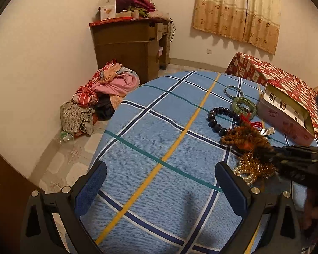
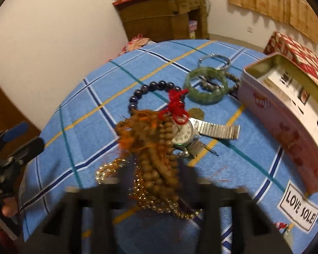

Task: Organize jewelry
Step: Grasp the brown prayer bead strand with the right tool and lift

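Your right gripper (image 2: 156, 182) fingers pinch the wooden beads (image 2: 159, 148) (gold chain (image 2: 108, 169) tangled in), lifting them off the bed (image 2: 78, 105), likely for the tin (image 2: 271, 114). Left gripper (image 1: 159, 190) fingers spread, idle.

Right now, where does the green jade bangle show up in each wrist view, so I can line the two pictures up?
Left wrist: the green jade bangle lies right of centre, far across the bed, just left of the open tin box.
Right wrist: the bangle lies above centre, slightly right, again just left of the tin box.
Shared landmark: the dark blue bead bracelet, left of the bangle in both.
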Demonstrator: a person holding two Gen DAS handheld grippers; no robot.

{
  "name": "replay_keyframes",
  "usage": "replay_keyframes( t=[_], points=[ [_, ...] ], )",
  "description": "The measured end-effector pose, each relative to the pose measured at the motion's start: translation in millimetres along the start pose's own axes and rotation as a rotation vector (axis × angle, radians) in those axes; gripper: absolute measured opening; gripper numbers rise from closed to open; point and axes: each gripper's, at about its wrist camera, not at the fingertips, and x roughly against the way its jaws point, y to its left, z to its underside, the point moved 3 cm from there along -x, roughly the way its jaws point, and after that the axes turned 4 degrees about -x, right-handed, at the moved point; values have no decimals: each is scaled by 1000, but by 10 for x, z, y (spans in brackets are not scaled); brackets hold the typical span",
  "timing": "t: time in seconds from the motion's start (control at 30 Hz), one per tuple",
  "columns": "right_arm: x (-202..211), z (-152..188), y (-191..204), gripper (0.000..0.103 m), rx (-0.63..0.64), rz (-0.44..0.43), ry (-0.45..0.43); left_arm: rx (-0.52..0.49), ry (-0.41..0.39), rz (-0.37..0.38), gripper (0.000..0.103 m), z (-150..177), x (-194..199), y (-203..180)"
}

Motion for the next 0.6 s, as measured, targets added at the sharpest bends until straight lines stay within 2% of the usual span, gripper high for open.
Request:
replay_keyframes(
  t=[0.13,0.2,0.23,0.43,0.5,0.6],
  points=[
    [363,-76,-38,20,-58,-80,-100,-3,-9,12,101,-14,-3,-18],
    [659,-84,-97,20,-113,-160,-157,-3,-16,26,101,-37,0,-45],
    [763,-82,-114,20,-130,-172,-183,-2,-21,42,101,-55,5,-70],
    [1257,-53,-463,20,-237,-82,-323,-14,-65,183,101,-285,-3,-393],
    [1316,-36,-522,20,-253,-29,-355,-28,-66,249,101,-411,-66,-595],
    [1335,-46,-568,20,-271,40,-396,-46,-60,290,101,-584,-213,-886]
  ],
)
